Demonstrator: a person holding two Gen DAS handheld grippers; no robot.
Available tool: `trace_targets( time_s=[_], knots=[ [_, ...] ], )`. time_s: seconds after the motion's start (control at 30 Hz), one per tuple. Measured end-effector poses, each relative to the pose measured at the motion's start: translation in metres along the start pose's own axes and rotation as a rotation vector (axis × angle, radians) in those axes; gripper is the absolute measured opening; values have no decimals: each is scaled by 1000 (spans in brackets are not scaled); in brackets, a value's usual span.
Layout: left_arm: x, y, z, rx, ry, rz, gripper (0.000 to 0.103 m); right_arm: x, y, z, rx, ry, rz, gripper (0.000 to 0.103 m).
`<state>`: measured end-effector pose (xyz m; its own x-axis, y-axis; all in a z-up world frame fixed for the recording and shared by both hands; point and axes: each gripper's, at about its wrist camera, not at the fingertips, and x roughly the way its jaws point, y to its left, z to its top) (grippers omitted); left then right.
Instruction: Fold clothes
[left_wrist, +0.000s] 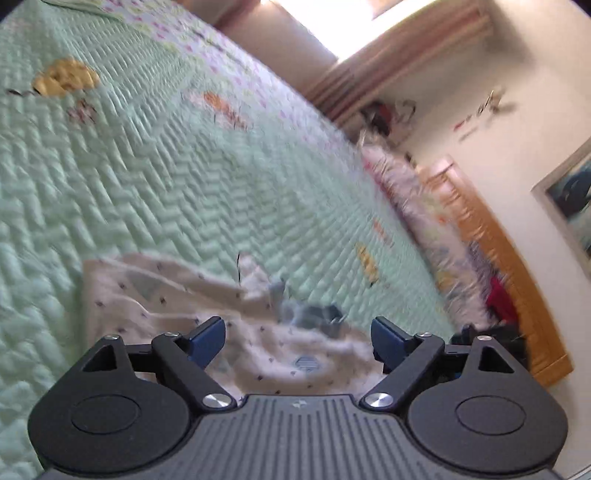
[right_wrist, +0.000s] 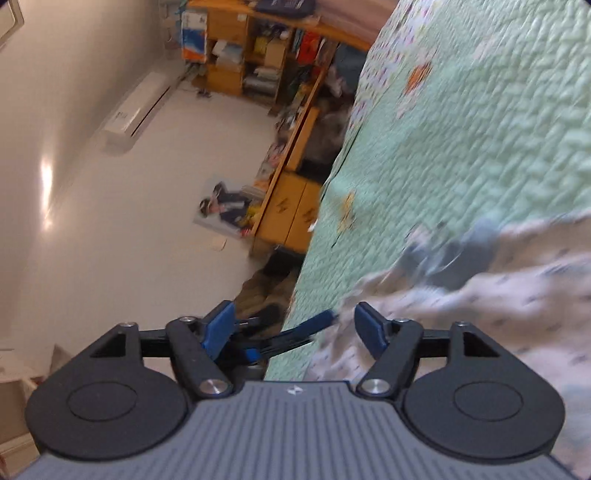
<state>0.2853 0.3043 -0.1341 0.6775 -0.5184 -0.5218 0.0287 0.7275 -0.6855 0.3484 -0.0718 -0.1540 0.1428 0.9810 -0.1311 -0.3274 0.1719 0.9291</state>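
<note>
- We see the white dotted garment (left_wrist: 177, 295) lying rumpled on the bed's green quilt (left_wrist: 147, 166), w/ a grey-blue bit near its top edge
- Our left gripper (left_wrist: 297, 338) hovers just over it, fingers wide apart, nothing gripped
- Our right gripper (right_wrist: 295, 332) sits at the bed edge, fingers apart, holding nothing; garment (right_wrist: 498, 295) lies beside its right finger

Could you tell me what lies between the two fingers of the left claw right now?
In the left wrist view, the white dotted garment lies between the fingers of the open left claw, resting on the green quilt; neither pad presses it.
</note>
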Motion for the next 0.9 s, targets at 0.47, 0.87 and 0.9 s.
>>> trace_targets(
  time_s=[0.47, 0.87, 0.9],
  knots=[
    [22, 4, 13, 28, 3, 141, 90, 8, -15, 8, 47, -22, -233, 66],
    [-20, -21, -34, 141, 46, 201, 100, -84, 5, -39, 107, -183, -194, 72],
    [-19, -15, -38, 119, 40, 212, 96, -86, -2, -45, 117, -170, -248, 70]
  ],
)
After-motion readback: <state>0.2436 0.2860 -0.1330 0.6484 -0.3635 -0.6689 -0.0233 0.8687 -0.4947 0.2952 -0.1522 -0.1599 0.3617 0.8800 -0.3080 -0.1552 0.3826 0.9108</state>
